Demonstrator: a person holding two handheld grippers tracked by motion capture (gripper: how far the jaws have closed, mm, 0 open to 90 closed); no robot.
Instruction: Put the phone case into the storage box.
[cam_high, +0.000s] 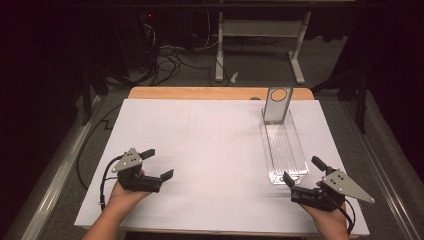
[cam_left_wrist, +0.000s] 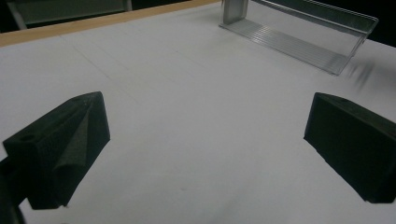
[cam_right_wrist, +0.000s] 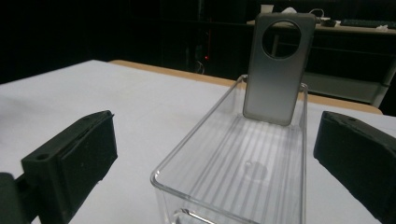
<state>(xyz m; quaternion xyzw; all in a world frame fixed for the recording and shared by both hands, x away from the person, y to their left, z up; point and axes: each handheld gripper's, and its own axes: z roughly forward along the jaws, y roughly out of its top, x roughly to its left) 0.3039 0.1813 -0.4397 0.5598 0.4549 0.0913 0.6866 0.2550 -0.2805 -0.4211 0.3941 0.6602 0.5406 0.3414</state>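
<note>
A clear plastic tray (cam_high: 298, 159) lies lengthwise on the right half of the white table. A grey phone case (cam_high: 277, 105) with a round camera hole stands upright against the tray's far end, also seen as the phone case (cam_right_wrist: 276, 70) in the tray (cam_right_wrist: 187, 154). My right gripper (cam_high: 303, 171) is open just short of the tray's near end, nothing between its jaws. My left gripper (cam_high: 157, 163) is open over bare white surface at the front left, far from the tray (cam_left_wrist: 299, 44).
The white sheet (cam_high: 200, 150) covers the table, with a wooden strip (cam_high: 195, 93) along the far edge. Beyond the table are a dark floor with cables and a white desk frame (cam_high: 260, 50). A metal rail (cam_high: 50, 180) runs along the left side.
</note>
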